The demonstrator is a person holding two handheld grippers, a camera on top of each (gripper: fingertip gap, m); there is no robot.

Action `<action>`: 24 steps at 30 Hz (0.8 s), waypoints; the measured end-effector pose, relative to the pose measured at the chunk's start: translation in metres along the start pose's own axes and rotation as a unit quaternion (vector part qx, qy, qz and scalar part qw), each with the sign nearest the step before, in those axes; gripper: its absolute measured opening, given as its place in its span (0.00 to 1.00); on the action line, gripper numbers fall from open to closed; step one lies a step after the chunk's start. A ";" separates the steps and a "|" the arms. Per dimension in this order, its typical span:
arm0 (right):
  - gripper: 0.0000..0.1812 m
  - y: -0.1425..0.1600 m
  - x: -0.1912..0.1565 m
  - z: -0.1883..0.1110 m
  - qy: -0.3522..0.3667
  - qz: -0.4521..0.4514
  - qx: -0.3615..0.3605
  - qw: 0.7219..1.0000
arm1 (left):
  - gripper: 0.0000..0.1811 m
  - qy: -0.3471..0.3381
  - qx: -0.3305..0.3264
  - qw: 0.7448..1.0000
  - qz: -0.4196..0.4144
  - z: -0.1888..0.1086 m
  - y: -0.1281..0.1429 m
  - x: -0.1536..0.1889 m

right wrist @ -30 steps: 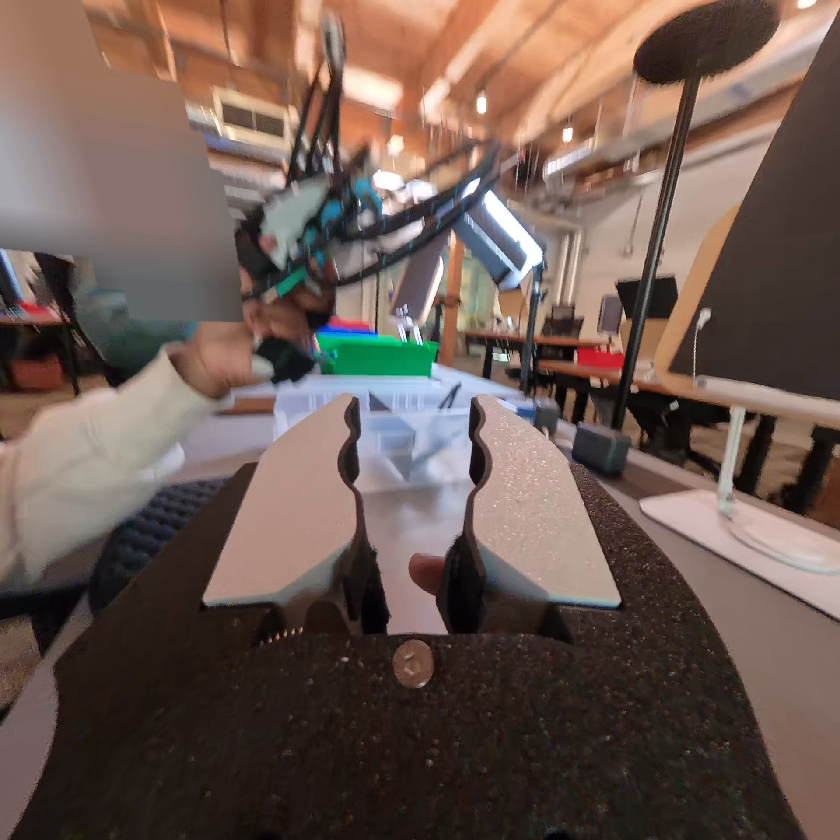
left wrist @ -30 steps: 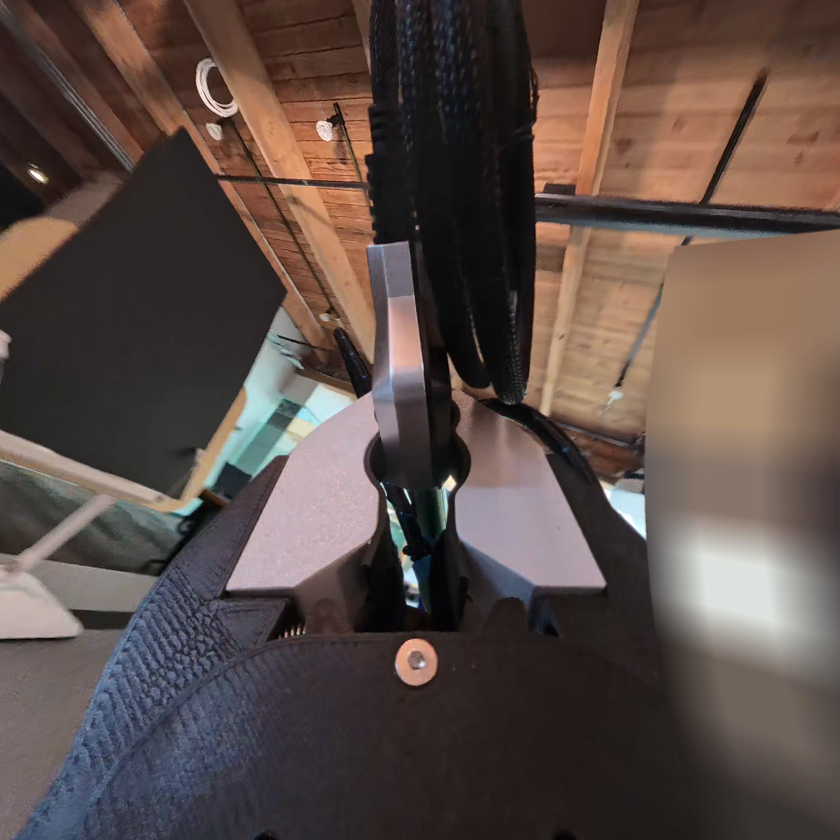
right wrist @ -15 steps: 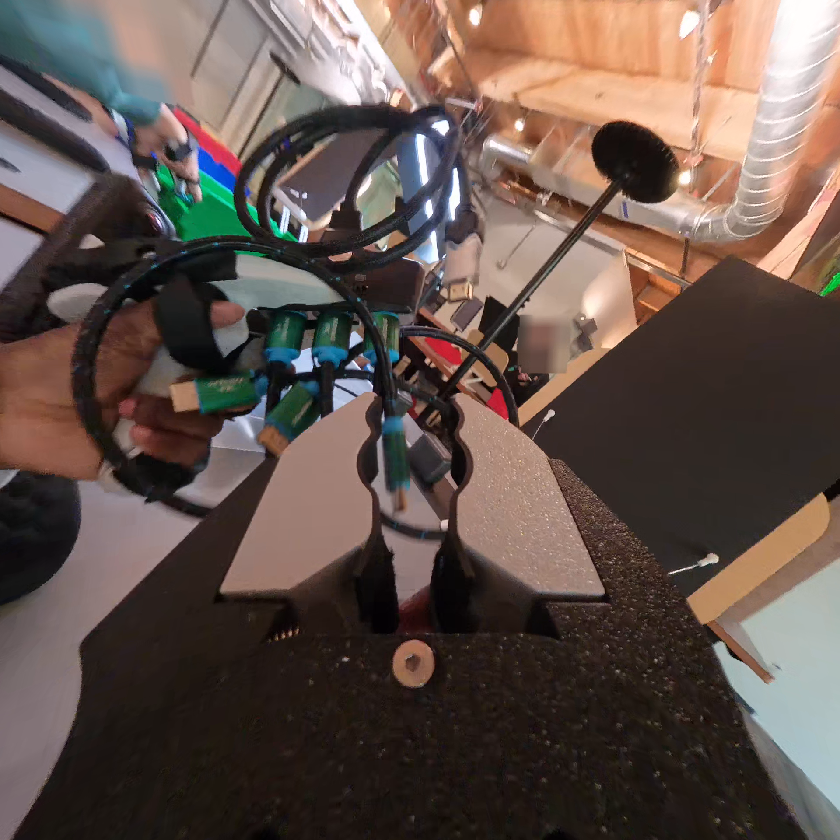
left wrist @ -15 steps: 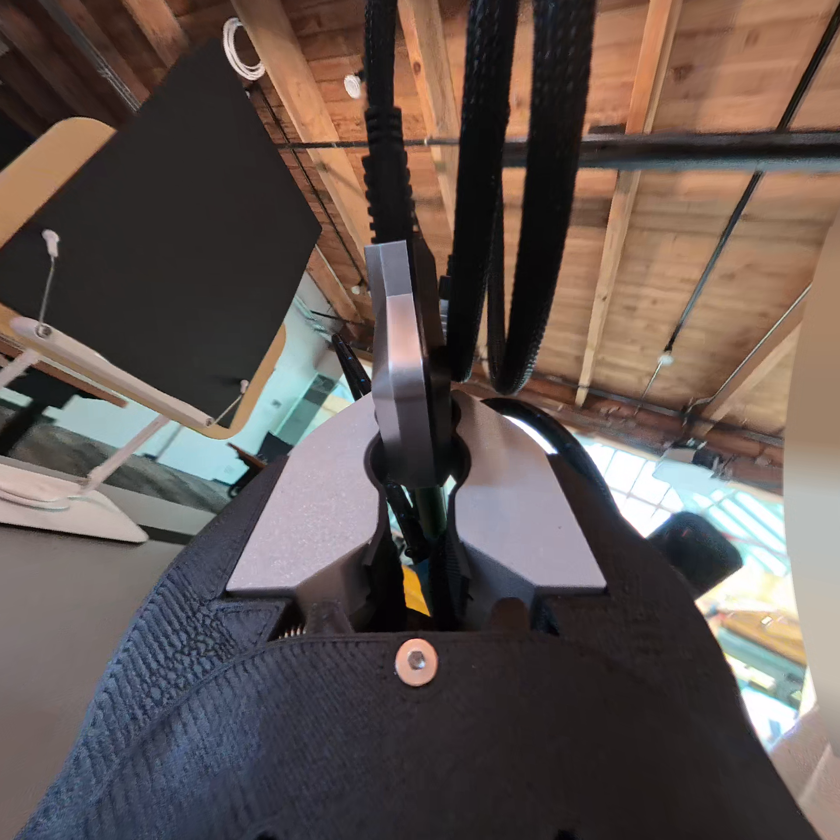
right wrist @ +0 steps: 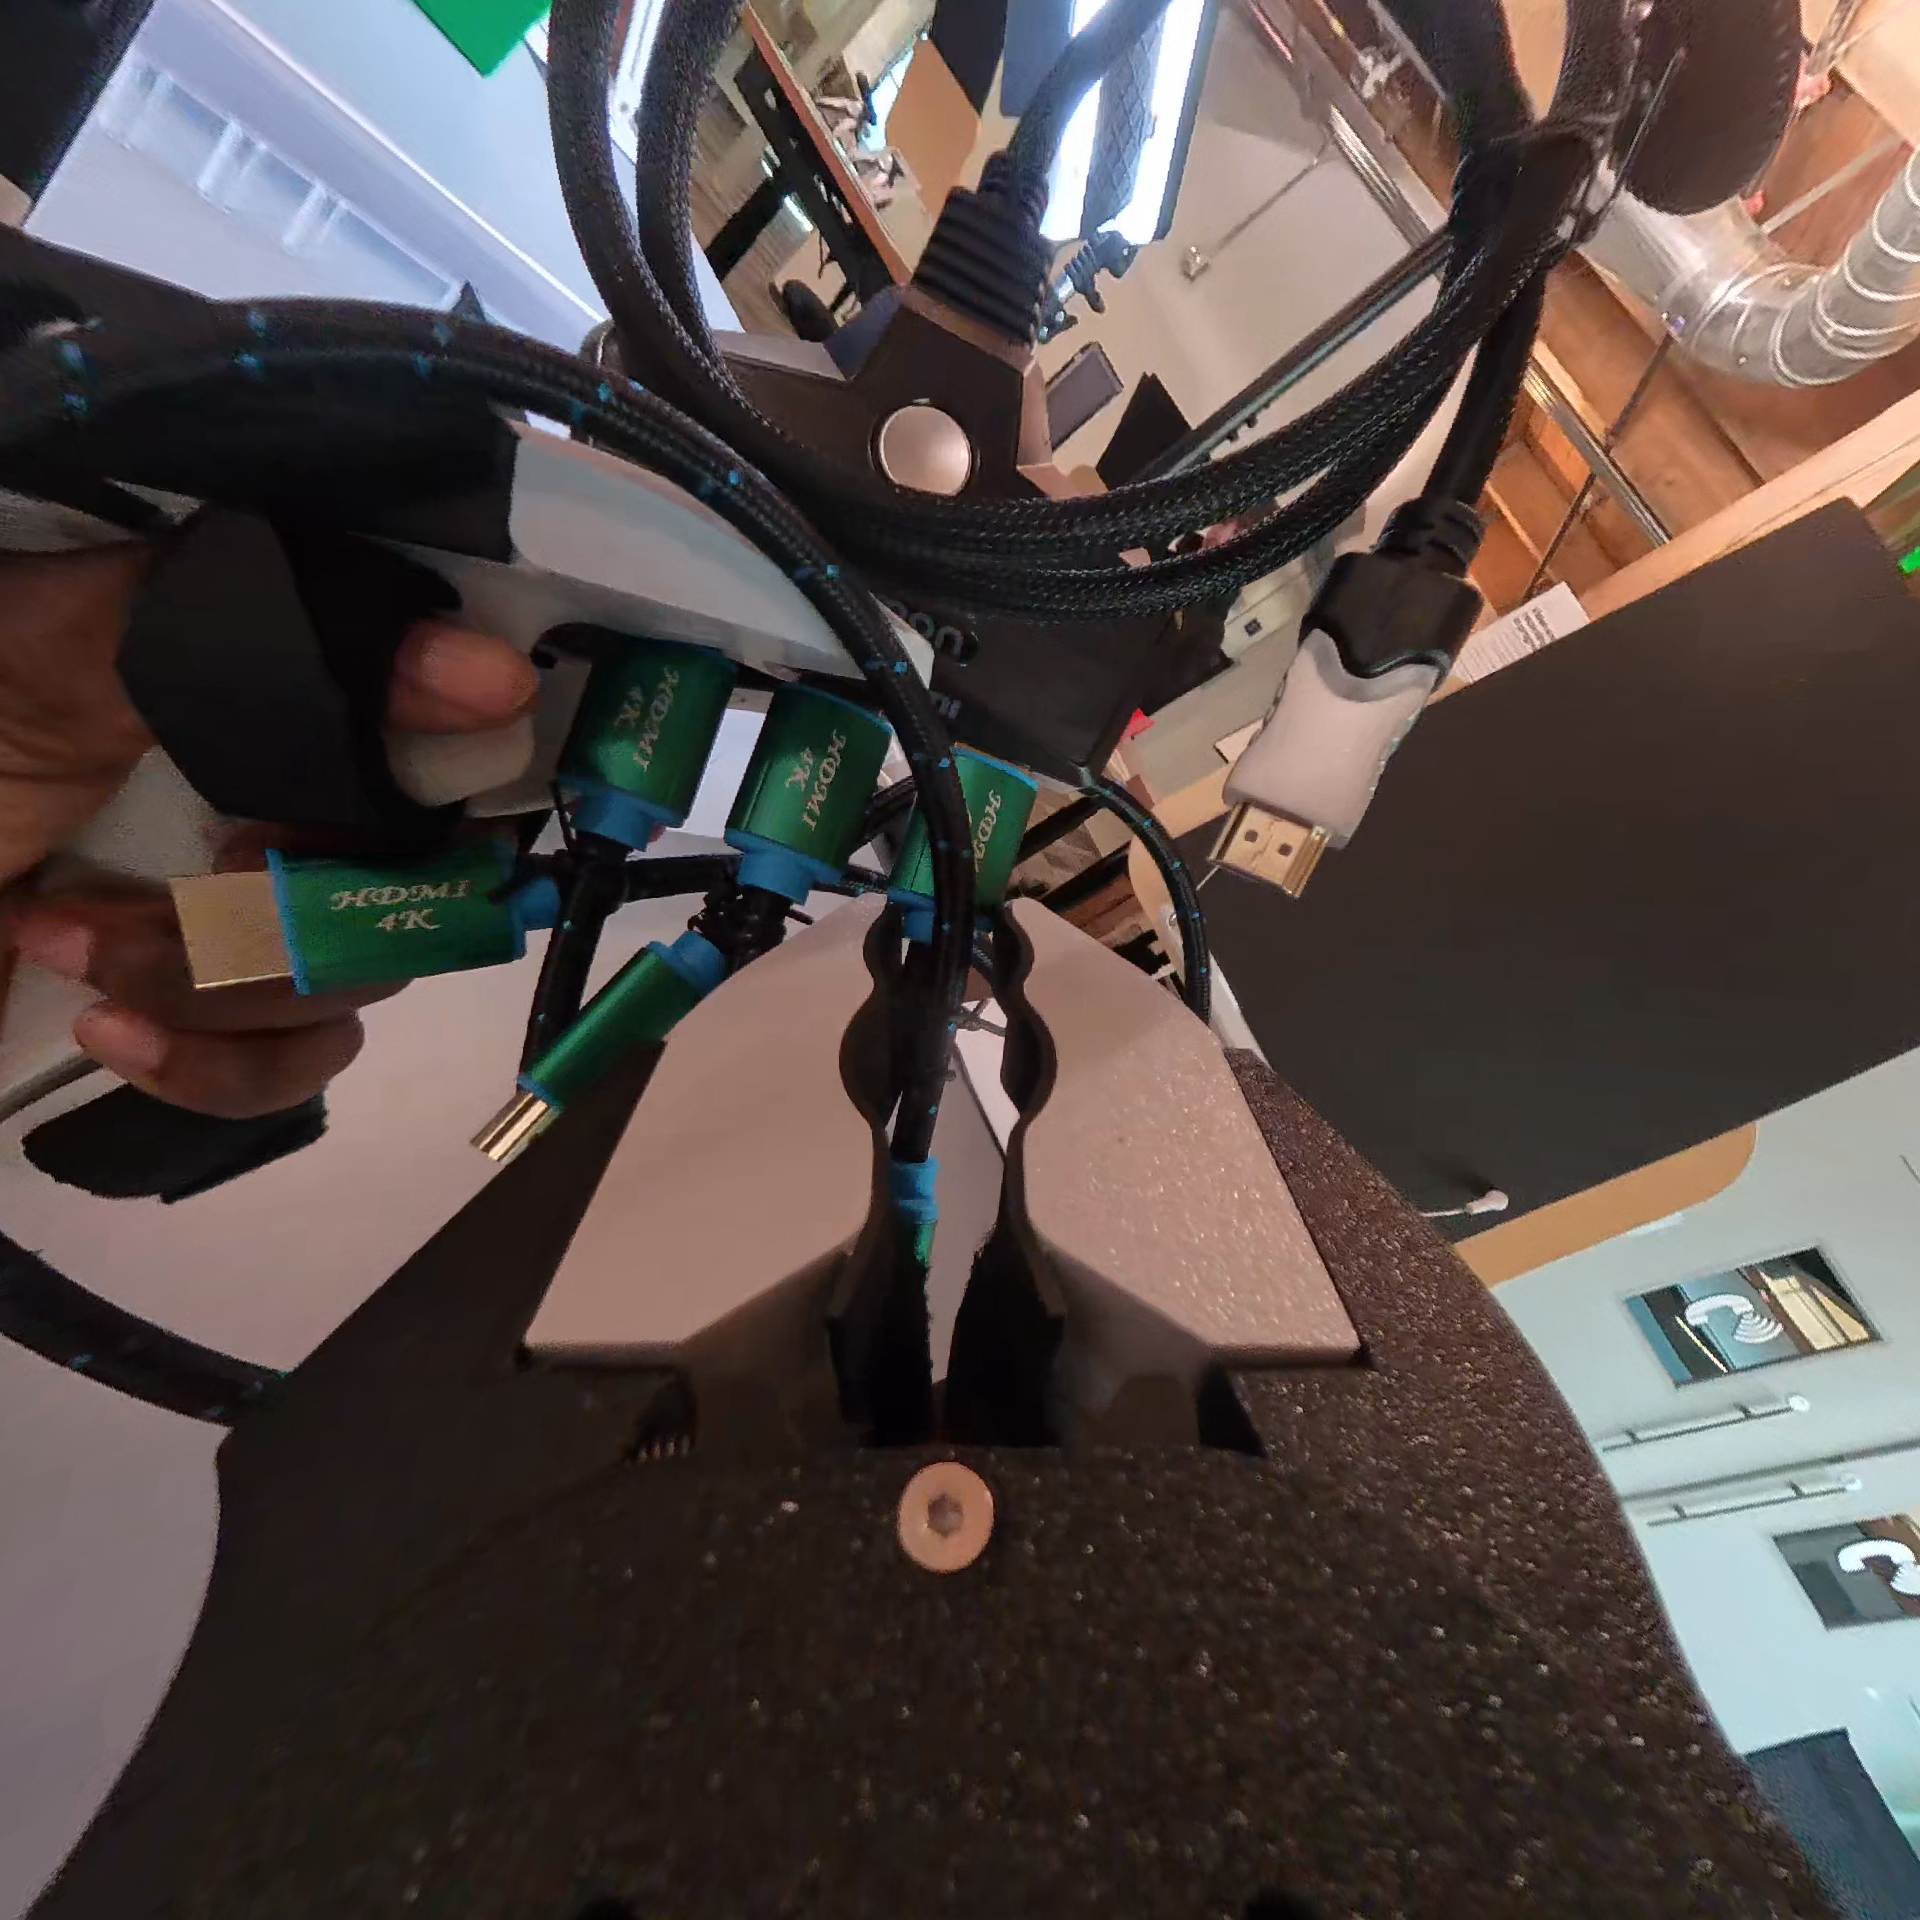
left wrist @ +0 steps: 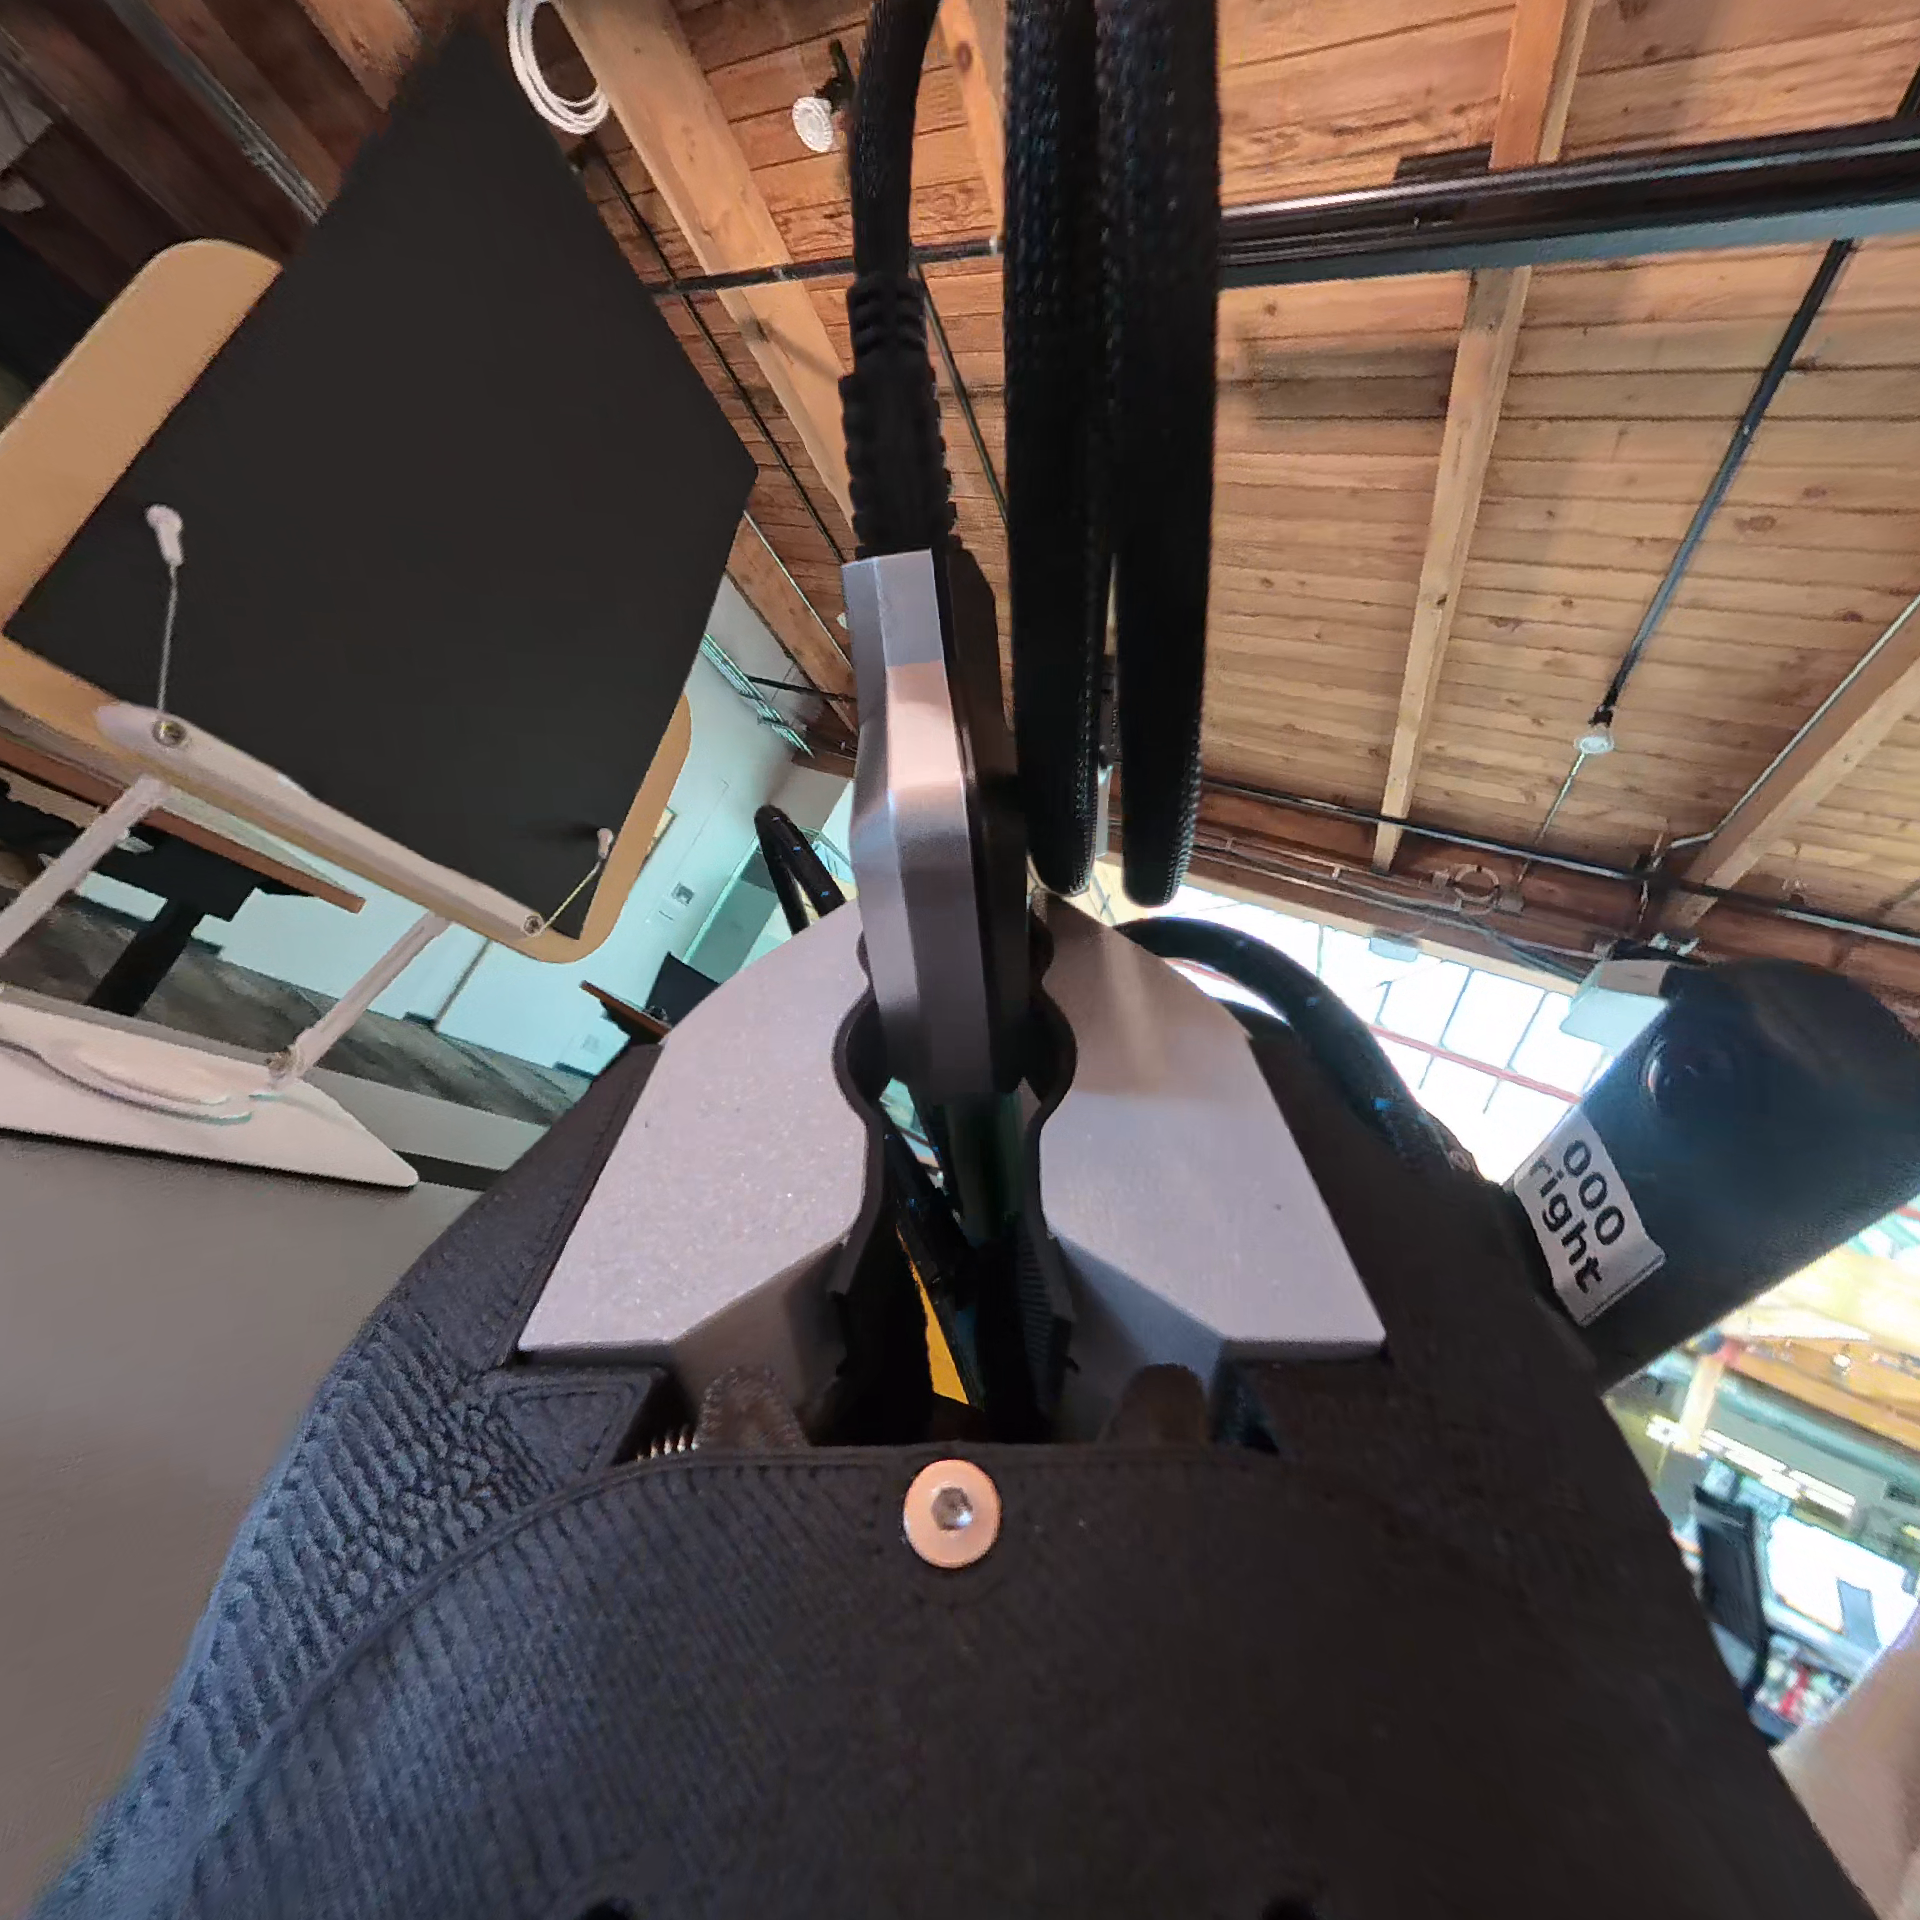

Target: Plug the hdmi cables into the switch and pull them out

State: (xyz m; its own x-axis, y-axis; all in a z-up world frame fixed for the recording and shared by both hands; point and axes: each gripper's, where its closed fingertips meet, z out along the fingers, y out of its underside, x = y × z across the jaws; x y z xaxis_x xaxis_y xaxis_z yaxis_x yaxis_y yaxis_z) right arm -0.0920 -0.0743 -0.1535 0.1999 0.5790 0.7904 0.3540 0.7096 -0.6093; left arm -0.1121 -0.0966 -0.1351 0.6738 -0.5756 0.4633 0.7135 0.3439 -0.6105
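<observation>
A: Right wrist view: switch point(right wrist: 925, 436) up in the air, three green plugs point(right wrist: 805, 795) seated in it, two hanging loose.
B: Why lifted?
A: Probably to steady it for pulling. Left gripper point(left wrist: 951, 997) is clamped on its edge point(left wrist: 914, 821).
B: Right gripper point(right wrist: 940, 956)?
A: Nearly closed round a braided cable point(right wrist: 920, 1049); a firm pinch isn't clear.

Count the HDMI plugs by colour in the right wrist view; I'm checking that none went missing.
Green plugs: 6, three up at the switch, one between the fingers of the right gripper.
Grey plug: 1.
Total: 7.
</observation>
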 end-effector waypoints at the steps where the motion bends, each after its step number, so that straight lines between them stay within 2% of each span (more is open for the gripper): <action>1: 0.09 0.001 -0.001 0.000 0.004 0.001 -0.003 1.000 | 0.11 -0.003 0.003 1.000 -0.008 -0.001 0.000 -0.002; 13: 0.09 0.015 -0.014 -0.016 0.020 0.085 0.004 0.996 | 0.11 -0.027 -0.021 0.996 0.083 -0.002 0.014 0.006; 17: 0.09 0.015 -0.016 -0.021 0.011 0.148 0.025 0.989 | 0.12 -0.033 -0.028 0.992 0.115 -0.002 0.016 0.008; 20: 0.09 0.023 -0.019 -0.022 0.021 0.152 0.023 0.988 | 0.12 -0.044 -0.042 0.990 0.129 -0.001 0.022 0.006; 24: 0.09 0.021 -0.010 -0.023 0.021 0.150 0.026 0.988 | 0.12 -0.006 -0.052 0.988 0.147 0.006 0.024 0.016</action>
State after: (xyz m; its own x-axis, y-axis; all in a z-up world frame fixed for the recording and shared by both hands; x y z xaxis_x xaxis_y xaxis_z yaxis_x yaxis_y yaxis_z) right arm -0.0661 -0.0745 -0.1725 0.3272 0.7504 0.5743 0.2264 0.5278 -0.8186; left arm -0.0829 -0.0927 -0.1382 0.8516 -0.4535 0.2627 0.4633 0.4169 -0.7820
